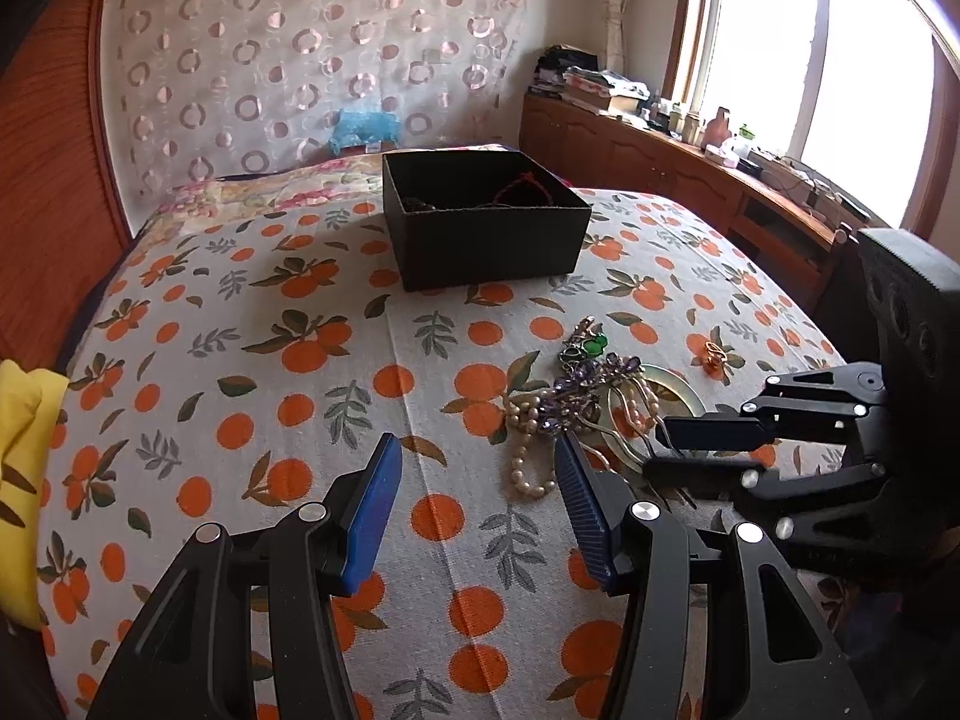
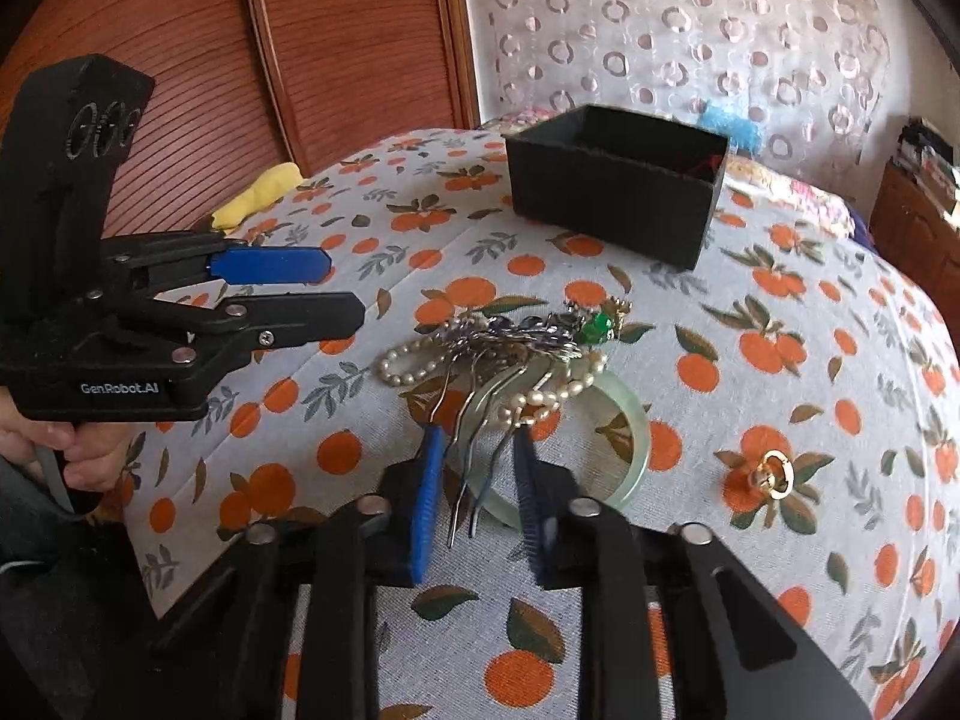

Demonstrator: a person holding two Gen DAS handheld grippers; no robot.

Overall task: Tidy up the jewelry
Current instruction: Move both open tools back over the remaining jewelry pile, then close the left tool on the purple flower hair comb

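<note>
Left gripper (image 1: pixel 477 468) hovers low over the orange-print bedspread (image 1: pixel 240 372), jaws spread wide, nothing between them. Right gripper (image 2: pixel 474 480) sits at the near edge of the jewelry pile (image 2: pixel 510 360), jaws parted on either side of the hairpin prongs (image 2: pixel 468 480); cannot tell whether the pads touch them. Pile: pearl strand (image 2: pixel 408 366), silver hair comb with green stone (image 2: pixel 597 327), and a jade bangle (image 2: pixel 636 438) under it. Small gold ring (image 2: pixel 774 477) lies apart on the right. Black box (image 1: pixel 480 222) stands farther back on the bed, open, with a red cord (image 1: pixel 522 186) inside.
</note>
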